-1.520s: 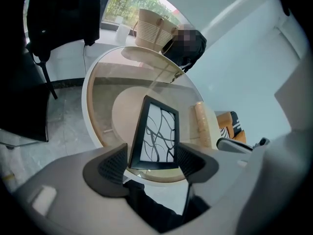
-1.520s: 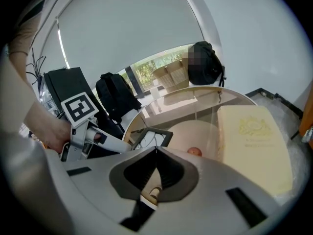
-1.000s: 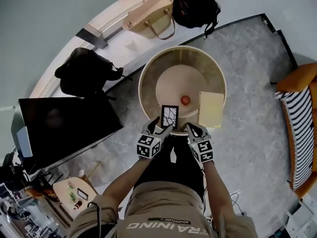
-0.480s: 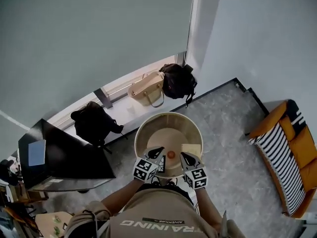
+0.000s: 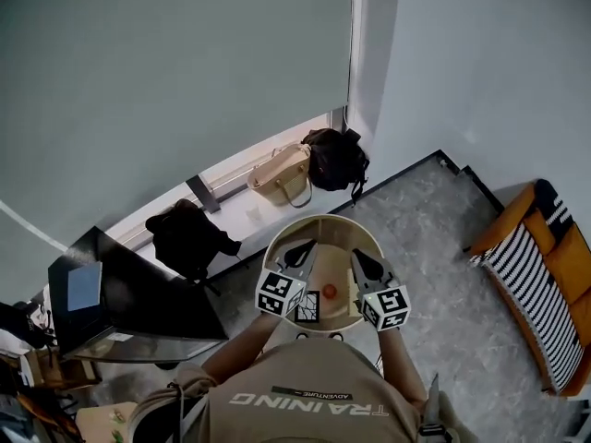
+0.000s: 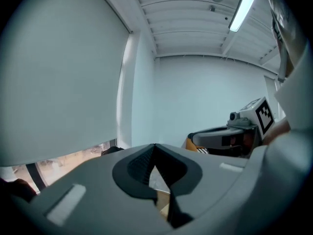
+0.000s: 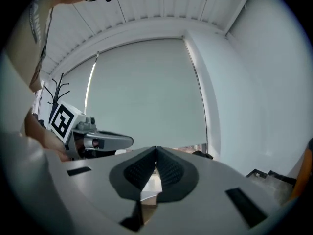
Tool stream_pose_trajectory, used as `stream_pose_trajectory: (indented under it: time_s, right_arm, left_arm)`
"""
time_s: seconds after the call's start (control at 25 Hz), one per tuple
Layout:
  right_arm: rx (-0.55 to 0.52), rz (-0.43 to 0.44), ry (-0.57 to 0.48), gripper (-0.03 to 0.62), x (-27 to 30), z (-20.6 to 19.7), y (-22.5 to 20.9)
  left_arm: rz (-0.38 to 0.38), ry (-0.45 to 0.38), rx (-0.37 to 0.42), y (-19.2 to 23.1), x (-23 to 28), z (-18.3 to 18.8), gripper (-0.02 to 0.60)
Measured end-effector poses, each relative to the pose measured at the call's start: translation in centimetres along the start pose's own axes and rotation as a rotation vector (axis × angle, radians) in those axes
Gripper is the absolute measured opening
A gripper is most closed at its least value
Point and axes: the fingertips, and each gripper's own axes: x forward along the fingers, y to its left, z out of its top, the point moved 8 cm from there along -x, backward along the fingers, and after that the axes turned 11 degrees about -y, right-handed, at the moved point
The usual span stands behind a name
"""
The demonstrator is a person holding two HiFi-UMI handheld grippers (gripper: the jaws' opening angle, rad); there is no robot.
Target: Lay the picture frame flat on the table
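The picture frame [image 5: 307, 305], dark with pale lines on it, rests on the round wooden table [image 5: 369, 240], between the two marker cubes in the head view; it looks flat, though it is small here. Both grippers hang above the table and point toward the wall. My left gripper [image 5: 303, 249] is shut with nothing between its jaws; its tips [image 6: 155, 146] meet in the left gripper view. My right gripper [image 5: 358, 258] is also shut and empty, with its tips [image 7: 156, 149] touching. Each gripper view shows the other gripper beside it.
A small orange ball [image 5: 330, 291] lies on the table next to the frame. A beige handbag [image 5: 280, 173], a black backpack [image 5: 334, 158] and another black bag [image 5: 189, 236] sit by the window. A black desk [image 5: 138, 305] stands left, an orange striped sofa [image 5: 545, 275] right.
The left gripper was at the frame a second ago; now both grippers are lifted off the table and the frame stays on it. The head view has pulled back and up.
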Motion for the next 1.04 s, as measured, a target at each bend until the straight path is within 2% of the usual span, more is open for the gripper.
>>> stream_pose_trajectory:
  time_s: [0.16,0.28,0.68,0.88,1.04]
  right_arm:
    - [-0.017,-0.02,0.003,0.006,-0.7,1.9,1.1]
    - [-0.045,-0.003,0.014,0.006,-0.3,2.7,1.4]
    - [-0.057,0.071,0.083,0.006,-0.4,1.9,3.1]
    - [-0.128,0.068,0.089,0.006,-0.2,2.3,3.1]
    - [-0.139,0.065,0.085,0.006,-0.1,2.7,2.4]
  left_arm:
    - [-0.024,0.026,-0.02,-0.6,-1.2,-0.3,0.006]
    - [-0.028,0.016,-0.009,-0.2,-0.8,0.2,0.006]
    - [-0.047,0.011,-0.051,-0.5,-1.2,0.1,0.006]
    - [-0.08,0.008,-0.094,-0.7,0.1,0.7,0.006]
    - [-0.112,-0.009,-0.075,-1.5,1.4,1.9,0.006]
